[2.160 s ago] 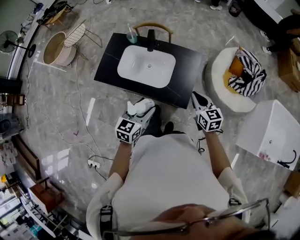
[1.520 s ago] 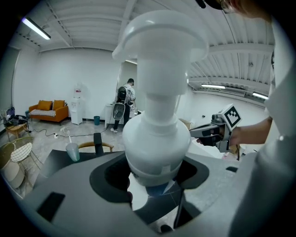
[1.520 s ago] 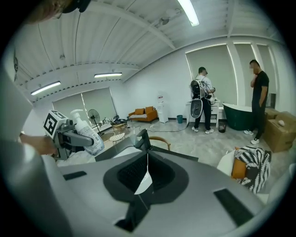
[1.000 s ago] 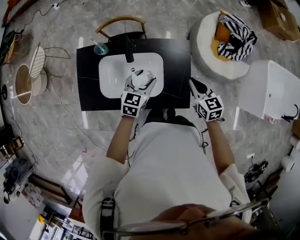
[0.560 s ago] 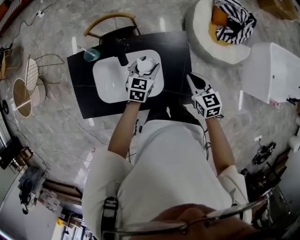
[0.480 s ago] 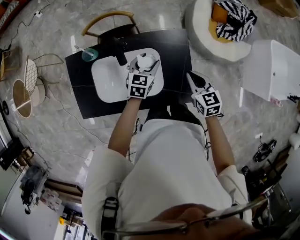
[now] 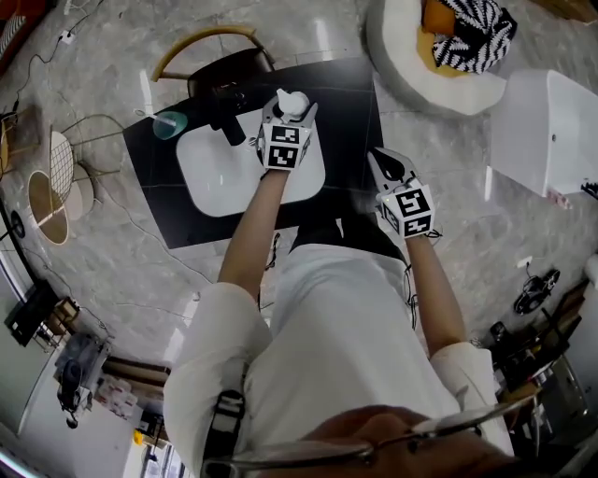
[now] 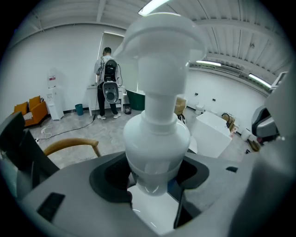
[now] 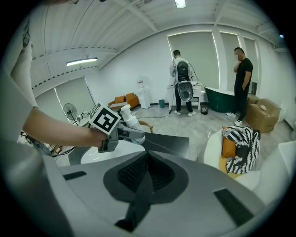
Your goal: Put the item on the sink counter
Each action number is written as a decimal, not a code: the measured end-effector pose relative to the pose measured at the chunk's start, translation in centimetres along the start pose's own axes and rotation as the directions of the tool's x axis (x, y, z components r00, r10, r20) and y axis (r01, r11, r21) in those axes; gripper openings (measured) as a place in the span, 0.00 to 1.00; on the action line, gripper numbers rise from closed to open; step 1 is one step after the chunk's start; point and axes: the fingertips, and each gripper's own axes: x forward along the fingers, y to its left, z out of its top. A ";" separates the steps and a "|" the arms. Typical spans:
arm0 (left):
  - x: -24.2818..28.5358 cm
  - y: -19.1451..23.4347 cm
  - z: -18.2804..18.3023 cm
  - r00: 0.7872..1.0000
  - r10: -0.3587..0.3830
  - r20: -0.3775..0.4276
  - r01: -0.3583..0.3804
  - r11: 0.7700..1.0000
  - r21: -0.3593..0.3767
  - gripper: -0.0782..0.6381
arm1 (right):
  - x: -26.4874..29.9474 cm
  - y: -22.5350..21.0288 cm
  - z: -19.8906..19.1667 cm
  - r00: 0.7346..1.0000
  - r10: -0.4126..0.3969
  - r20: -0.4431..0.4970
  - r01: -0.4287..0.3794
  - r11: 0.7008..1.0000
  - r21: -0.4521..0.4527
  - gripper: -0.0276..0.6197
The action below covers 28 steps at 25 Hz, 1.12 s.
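Observation:
A white pump bottle (image 8: pixel 157 134) fills the left gripper view, clamped upright between the jaws. In the head view my left gripper (image 7: pixel 290 110) is shut on this bottle (image 7: pixel 291 103) and holds it above the far rim of the white basin (image 7: pixel 217 173) set in the black sink counter (image 7: pixel 348 112). My right gripper (image 7: pixel 388 168) hangs at the counter's near right edge, jaws together and empty. The right gripper view shows the left gripper with the bottle (image 9: pixel 128 123) over the counter (image 9: pixel 171 141).
A black faucet (image 7: pixel 227 123) and a teal cup (image 7: pixel 168 123) stand at the back of the counter. A wooden chair (image 7: pixel 201 47) is behind it. A round white seat with a striped cushion (image 7: pixel 464 28) and a white box (image 7: pixel 551 131) lie to the right. Two people stand far off (image 9: pixel 185 83).
My left gripper carried the bottle from in front of the counter out over the basin to its far rim. The right gripper stayed near the counter's near right edge.

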 end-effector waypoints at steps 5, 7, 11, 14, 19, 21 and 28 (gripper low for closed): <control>3.4 1.2 -1.5 0.999 0.014 -0.043 -0.013 1.000 0.017 0.48 | 1.6 0.0 -1.7 0.999 0.014 -0.037 -0.013 0.999 0.029 0.06; 4.4 1.5 -1.6 0.999 0.029 -0.034 -0.028 0.999 0.029 0.48 | 1.8 0.2 -2.2 0.998 0.024 -0.051 -0.022 0.999 0.036 0.06; 5.8 2.0 -2.0 0.998 0.051 -0.031 -0.050 0.998 0.037 0.48 | 2.3 0.6 -2.5 0.998 0.039 -0.057 -0.037 0.998 0.043 0.06; 6.3 1.7 -1.8 0.998 0.052 -0.017 -0.051 0.996 0.075 0.48 | 2.3 0.3 -2.5 0.998 0.043 -0.056 -0.040 0.998 0.051 0.06; 6.5 1.4 -1.8 0.998 0.062 0.016 -0.063 0.993 0.102 0.48 | 2.2 -0.2 -3.0 0.997 0.046 -0.064 -0.043 0.998 0.047 0.05; 6.7 1.4 -2.1 0.998 0.070 0.004 -0.070 0.992 0.107 0.48 | 2.1 -0.2 -2.9 0.997 0.045 -0.064 -0.042 0.998 0.045 0.05; 5.4 1.9 -2.5 0.997 0.073 0.012 -0.074 0.997 0.035 0.49 | 0.7 -0.2 -2.7 0.998 0.025 -0.059 -0.024 0.999 0.021 0.06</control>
